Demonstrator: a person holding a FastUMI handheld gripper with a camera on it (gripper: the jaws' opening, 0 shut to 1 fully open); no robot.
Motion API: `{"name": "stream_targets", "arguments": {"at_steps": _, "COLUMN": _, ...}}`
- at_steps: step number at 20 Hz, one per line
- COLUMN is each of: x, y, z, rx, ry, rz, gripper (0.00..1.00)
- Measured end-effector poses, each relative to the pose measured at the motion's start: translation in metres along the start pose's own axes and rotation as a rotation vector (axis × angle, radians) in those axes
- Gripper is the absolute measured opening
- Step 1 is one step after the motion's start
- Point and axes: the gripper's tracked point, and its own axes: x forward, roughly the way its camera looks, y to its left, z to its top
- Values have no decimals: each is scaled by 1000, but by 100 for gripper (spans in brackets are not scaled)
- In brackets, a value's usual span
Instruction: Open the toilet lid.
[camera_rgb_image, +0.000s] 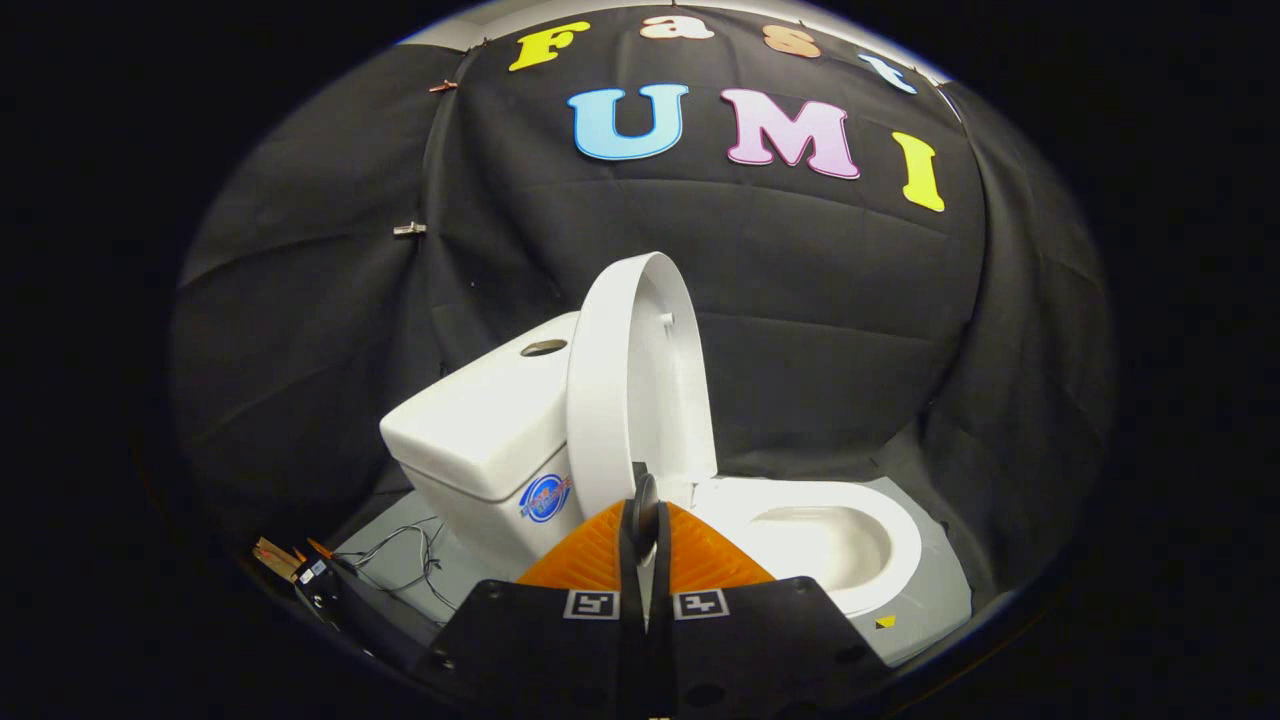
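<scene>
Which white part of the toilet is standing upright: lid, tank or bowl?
The toilet lid, raised on edge just beyond the shut gripper; tank and bowl sit low.

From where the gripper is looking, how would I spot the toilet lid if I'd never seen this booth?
Find the white toilet in front of the black cloth wall. The lid is the tall oval panel raised nearly upright between the boxy tank and the open bowl, just beyond the gripper with its fingers together. It alone stands on edge.
</scene>
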Motion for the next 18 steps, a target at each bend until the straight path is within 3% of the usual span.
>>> {"name": "stream_targets", "arguments": {"at_steps": 9, "x": 1, "y": 8, "z": -3, "rx": 10, "ry": 3, "rz": 22, "gripper": 7}}
{"name": "stream_targets", "arguments": {"at_steps": 10, "x": -1, "y": 7, "z": -4, "rx": 10, "ry": 5, "rz": 23, "gripper": 17}}
{"name": "stream_targets", "arguments": {"at_steps": 13, "x": -15, "y": -1, "z": 8, "rx": 28, "ry": -32, "rz": 17, "gripper": 25}}
{"name": "stream_targets", "arguments": {"at_steps": 14, "x": -19, "y": -5, "z": 13, "rx": 35, "ry": -47, "rz": 12, "gripper": 33}}
{"name": "stream_targets", "arguments": {"at_steps": 16, "x": -29, "y": -13, "z": 22, "rx": 47, "ry": -66, "rz": 5, "gripper": 60}}
{"name": "stream_targets", "arguments": {"at_steps": 17, "x": -35, "y": -17, "z": 28, "rx": 54, "ry": -71, "rz": 5, "gripper": 67}}
{"name": "stream_targets", "arguments": {"at_steps": 18, "x": -44, "y": -24, "z": 37, "rx": 59, "ry": -83, "rz": -9, "gripper": 83}}
